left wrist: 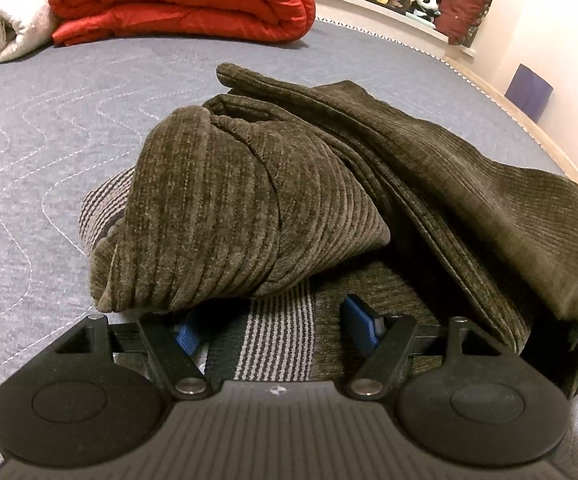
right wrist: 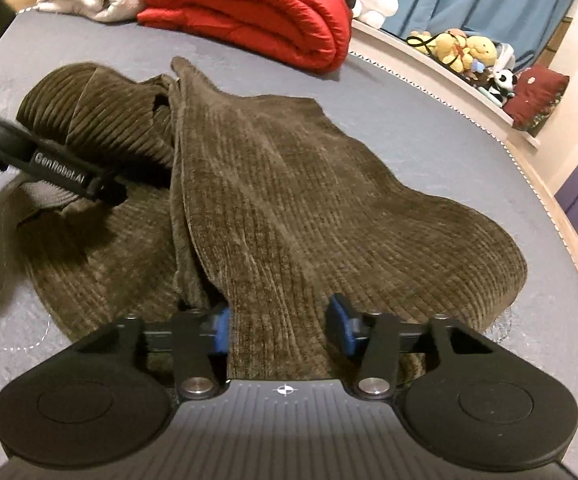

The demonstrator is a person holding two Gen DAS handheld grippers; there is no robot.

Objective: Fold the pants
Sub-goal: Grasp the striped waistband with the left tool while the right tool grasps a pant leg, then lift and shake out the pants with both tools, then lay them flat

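Jaws of right gripper (right wrist: pixel 281 324) straddling pants (right wrist: pixel 289 200) fold, pitched down, left gripper (left wrist: pixel 273 332) jaws wide.

Left gripper (left wrist: pixel 275 330): matte black body, ribbed top plate, small crosshair mark, two round side discs, silver pivot pins, blue finger pads (left wrist: pixel 359 320). Right gripper (right wrist: pixel 279 326): same build; white "GenRobot.AI" lettering on the left unit's side.

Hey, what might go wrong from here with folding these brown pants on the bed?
The right tongs straddle only an edge of the brown pants, so the cloth may slip out on lifting. The left tongs stand open under a bunched heap, which could get folded in as a lump.
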